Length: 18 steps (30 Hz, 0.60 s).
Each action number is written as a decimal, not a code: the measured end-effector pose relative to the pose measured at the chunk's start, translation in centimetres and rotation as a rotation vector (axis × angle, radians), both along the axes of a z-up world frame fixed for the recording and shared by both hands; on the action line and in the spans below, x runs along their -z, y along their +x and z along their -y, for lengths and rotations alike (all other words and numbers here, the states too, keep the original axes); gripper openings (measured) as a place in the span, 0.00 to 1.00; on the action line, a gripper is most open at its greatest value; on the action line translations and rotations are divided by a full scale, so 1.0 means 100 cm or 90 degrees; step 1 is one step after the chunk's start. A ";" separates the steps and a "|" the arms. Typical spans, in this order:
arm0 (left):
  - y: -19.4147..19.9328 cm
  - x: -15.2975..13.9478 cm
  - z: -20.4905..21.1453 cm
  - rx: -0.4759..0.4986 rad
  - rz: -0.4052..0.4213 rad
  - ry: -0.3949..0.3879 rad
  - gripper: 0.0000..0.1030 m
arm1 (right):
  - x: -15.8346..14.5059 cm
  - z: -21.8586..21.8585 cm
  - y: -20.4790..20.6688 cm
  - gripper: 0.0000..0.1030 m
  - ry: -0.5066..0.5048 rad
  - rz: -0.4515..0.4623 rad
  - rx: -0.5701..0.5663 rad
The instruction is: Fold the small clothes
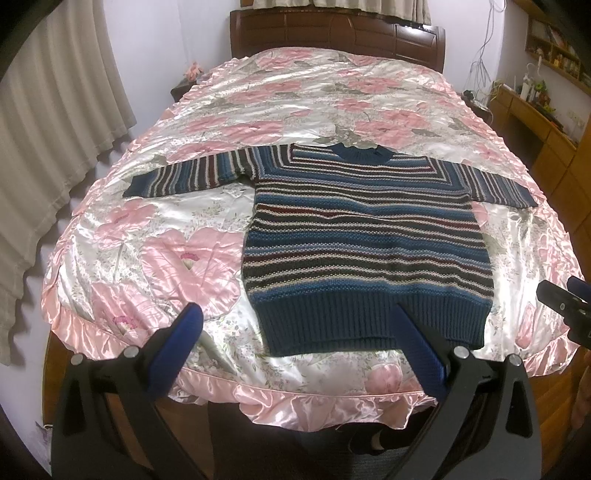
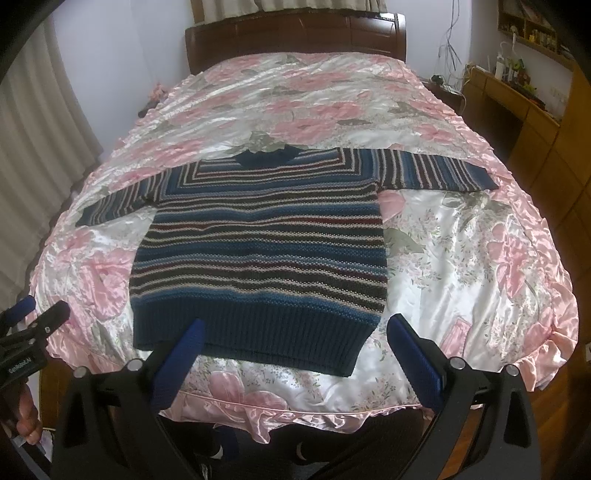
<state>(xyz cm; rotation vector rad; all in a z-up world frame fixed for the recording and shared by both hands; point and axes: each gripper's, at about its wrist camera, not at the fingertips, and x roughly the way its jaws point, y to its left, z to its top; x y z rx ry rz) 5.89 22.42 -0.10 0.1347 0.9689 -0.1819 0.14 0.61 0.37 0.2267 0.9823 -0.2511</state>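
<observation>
A small knitted sweater (image 1: 365,236) striped in navy, blue, white and dark red is lying flat and face up on a shiny pink-and-white floral satin bedspread (image 1: 177,258). Its ribbed navy hem is sitting near the frilled foot edge of that bedspread, its round collar is pointing toward the dark wooden headboard (image 1: 332,33), and both sleeves are stretching straight out to the sides. No part of the sweater is doubled over, so the folding is not yet begun; this looks like the approach stage.

The left gripper (image 1: 295,325), with black arms and blue pads, is hovering above the hem's left corner with its jaws spread wide and holding nothing. The right gripper (image 2: 295,336), built the same way, is hovering over the hem's right corner, jaws likewise wide apart and empty.

The next move probably calls for reaching out to a sleeve cuff or shoulder, pinching only the knit without snagging the slippery bedspread beneath, and carrying that sleeve across the sweater's body. The thick knit should hold a crease loosely, so each fold may need pressing flat.
</observation>
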 end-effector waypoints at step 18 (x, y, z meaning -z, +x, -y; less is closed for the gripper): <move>0.022 0.011 0.001 -0.018 -0.032 -0.007 0.97 | -0.011 0.036 0.008 0.97 -0.002 0.036 0.011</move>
